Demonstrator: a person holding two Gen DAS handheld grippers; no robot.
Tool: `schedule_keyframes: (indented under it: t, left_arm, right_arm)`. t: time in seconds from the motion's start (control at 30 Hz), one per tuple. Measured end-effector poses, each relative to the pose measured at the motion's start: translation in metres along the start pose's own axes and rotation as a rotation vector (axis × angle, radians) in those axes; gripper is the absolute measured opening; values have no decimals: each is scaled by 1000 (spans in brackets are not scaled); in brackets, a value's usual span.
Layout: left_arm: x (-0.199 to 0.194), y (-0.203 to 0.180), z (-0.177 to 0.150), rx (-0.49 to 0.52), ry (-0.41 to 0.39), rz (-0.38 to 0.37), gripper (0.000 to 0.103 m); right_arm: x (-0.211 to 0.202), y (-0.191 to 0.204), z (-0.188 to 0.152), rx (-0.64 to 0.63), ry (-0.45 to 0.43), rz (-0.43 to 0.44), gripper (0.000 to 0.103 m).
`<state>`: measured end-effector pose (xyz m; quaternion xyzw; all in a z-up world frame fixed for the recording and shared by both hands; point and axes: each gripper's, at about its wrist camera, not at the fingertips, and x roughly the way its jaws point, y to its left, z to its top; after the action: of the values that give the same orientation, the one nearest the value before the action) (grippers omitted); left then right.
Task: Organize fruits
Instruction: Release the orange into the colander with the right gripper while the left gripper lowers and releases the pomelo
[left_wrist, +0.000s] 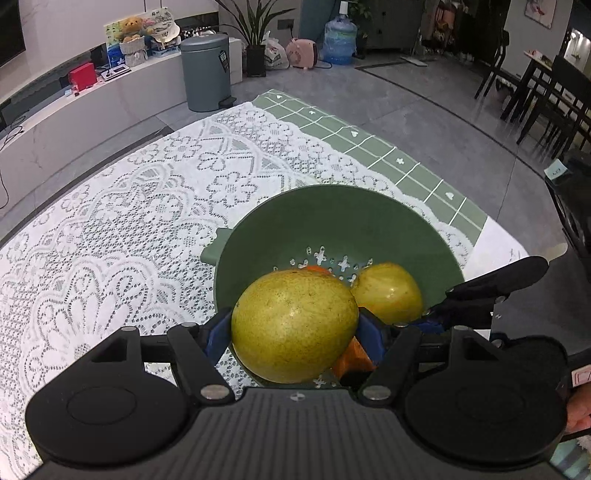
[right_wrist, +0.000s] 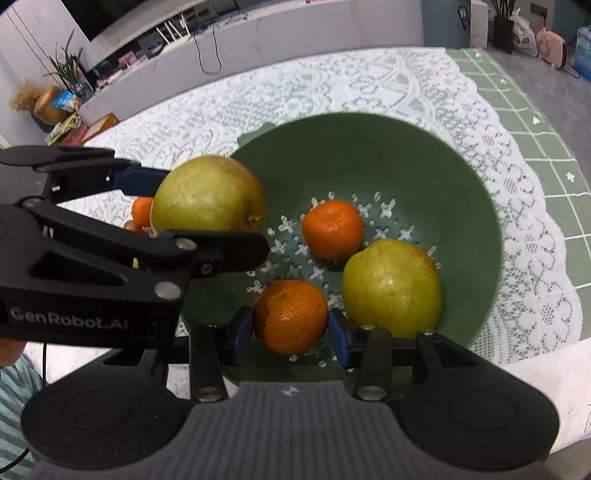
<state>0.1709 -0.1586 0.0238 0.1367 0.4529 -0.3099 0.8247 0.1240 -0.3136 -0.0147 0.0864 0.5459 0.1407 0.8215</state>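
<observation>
Left wrist view: the left gripper (left_wrist: 294, 332) has its blue pads pressed against both sides of a large yellow-green pear (left_wrist: 294, 326), jaws spread wide around it.
Held pear's place: up in the air over the near rim of the green colander (left_wrist: 332, 214).
Right wrist view: the right gripper (right_wrist: 290, 328) is clamped on a tangerine (right_wrist: 290, 315), jaws fairly narrow, blue pads touching both its sides.
Held tangerine's place: above the near part of the colander's bowl.
Left gripper seen from the right: it reaches in from the left edge, its pear over the colander's left rim.
Inside the colander: a second tangerine (right_wrist: 333, 229) rests on the perforated bottom, and a second pear (right_wrist: 391, 286) lies just right of it, against the near-right wall.
Outside the colander: another small orange fruit (right_wrist: 142, 211) shows behind the held pear, mostly hidden.
Underneath: a white lace cloth (left_wrist: 147, 206) over a green checked tablecloth (left_wrist: 388, 147).
Beyond the table: a grey pedal bin (left_wrist: 205, 72) stands on the floor.
</observation>
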Motion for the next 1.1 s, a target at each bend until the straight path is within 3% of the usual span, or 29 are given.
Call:
schedule_keyframes:
  t: [0.23,0.43,0.57,0.73,0.9,1.1]
  left_arm:
    - [7,-1,1,8,28,-2,81]
    - [11,-2,1,24,39,-3,81]
    - [14,-2,1,29,43,-5,81]
    - [17,-3,1,39,51,-4,81]
    - [18,1,6,20,49,-2,81]
    - [20,-7,11,100,54,43,81]
  right_arm:
    - [10,1,2,-26,34,-35,42]
    - [5,1,-5,-55,-19,-40,44]
    - [-6,0,-12,-61,-88,-12,44]
    - [-28,-7,-22,-27,-218,-20,52]
    - [-42,-2,-34,-39,-339,-133,52]
    - [-48,-6,-35,1,-427,-245,52]
